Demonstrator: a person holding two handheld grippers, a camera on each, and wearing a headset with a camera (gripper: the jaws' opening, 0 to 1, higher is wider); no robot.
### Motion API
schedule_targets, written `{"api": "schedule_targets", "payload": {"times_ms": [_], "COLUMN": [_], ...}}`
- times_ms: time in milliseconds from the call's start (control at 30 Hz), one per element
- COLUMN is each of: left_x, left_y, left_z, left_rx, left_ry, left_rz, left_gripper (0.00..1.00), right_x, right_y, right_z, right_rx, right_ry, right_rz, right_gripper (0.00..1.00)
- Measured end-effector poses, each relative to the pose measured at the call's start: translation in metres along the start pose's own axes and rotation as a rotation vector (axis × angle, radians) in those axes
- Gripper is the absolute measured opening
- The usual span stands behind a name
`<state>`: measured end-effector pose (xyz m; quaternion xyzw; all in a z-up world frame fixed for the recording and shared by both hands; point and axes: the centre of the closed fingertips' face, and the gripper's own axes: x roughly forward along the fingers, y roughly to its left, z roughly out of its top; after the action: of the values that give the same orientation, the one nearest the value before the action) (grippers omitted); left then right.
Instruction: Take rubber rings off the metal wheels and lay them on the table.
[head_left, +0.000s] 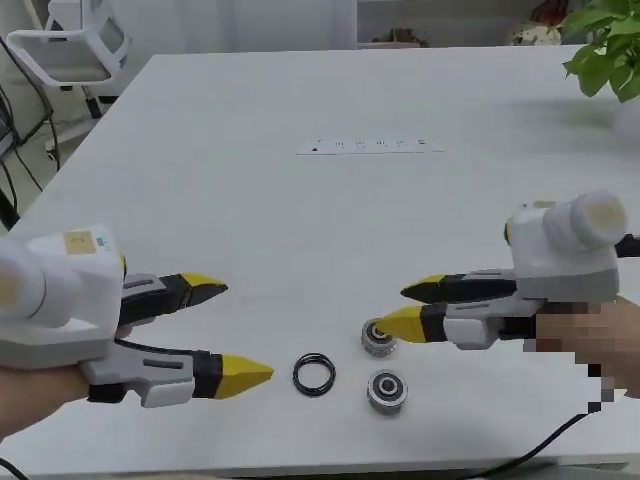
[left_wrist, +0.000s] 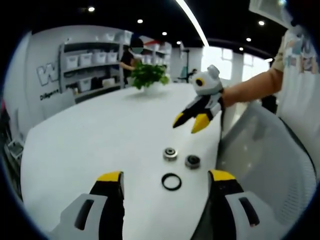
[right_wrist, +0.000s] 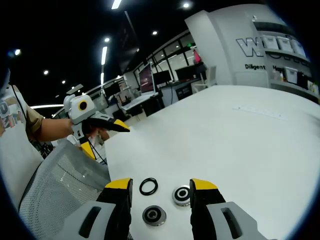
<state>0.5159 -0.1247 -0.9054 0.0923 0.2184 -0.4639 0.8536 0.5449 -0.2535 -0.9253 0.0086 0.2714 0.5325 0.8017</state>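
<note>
Two small metal wheels lie near the table's front edge: one (head_left: 378, 337) close under my right gripper's lower tip, the other (head_left: 387, 390) nearer the edge. A black rubber ring (head_left: 314, 374) lies flat on the table to their left. My left gripper (head_left: 237, 332) hovers open left of the ring, nothing between its fingers. My right gripper (head_left: 408, 308) is open too, just above the farther wheel. In the left gripper view the ring (left_wrist: 171, 181) lies ahead between the jaws, with the wheels (left_wrist: 170, 154) (left_wrist: 192, 161) beyond. In the right gripper view the ring (right_wrist: 148, 186) and wheels (right_wrist: 181, 194) (right_wrist: 153, 215) sit between the jaws.
A white power strip (head_left: 370, 147) lies mid-table. A green plant (head_left: 607, 50) stands at the far right corner. A white chair (head_left: 75, 45) is beyond the far left corner. A black cable (head_left: 545, 440) hangs off the front edge at right.
</note>
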Motion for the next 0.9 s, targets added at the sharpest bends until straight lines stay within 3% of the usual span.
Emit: {"api": "schedule_targets", "payload": {"times_ms": [300, 667, 900], "left_x": [-0.001, -0.003, -0.01], "left_y": [-0.005, -0.01, -0.012], "left_z": [0.009, 0.004, 0.003], "left_rx": [-0.021, -0.018, -0.028], "left_ry": [-0.028, -0.02, -0.028], "left_rz": [-0.001, 0.017, 0.04], "left_gripper": [0.73, 0.75, 0.76], "right_x": [-0.03, -0.056, -0.067], "right_y": [-0.003, -0.003, -0.002], "right_z": [-0.005, -0.018, -0.029], "right_rx": [-0.064, -0.132, -0.129], "right_ry": [-0.01, 0.009, 0.009], "right_rz": [-0.056, -0.113, -0.134], "right_gripper": [0.55, 0.63, 0.68]}}
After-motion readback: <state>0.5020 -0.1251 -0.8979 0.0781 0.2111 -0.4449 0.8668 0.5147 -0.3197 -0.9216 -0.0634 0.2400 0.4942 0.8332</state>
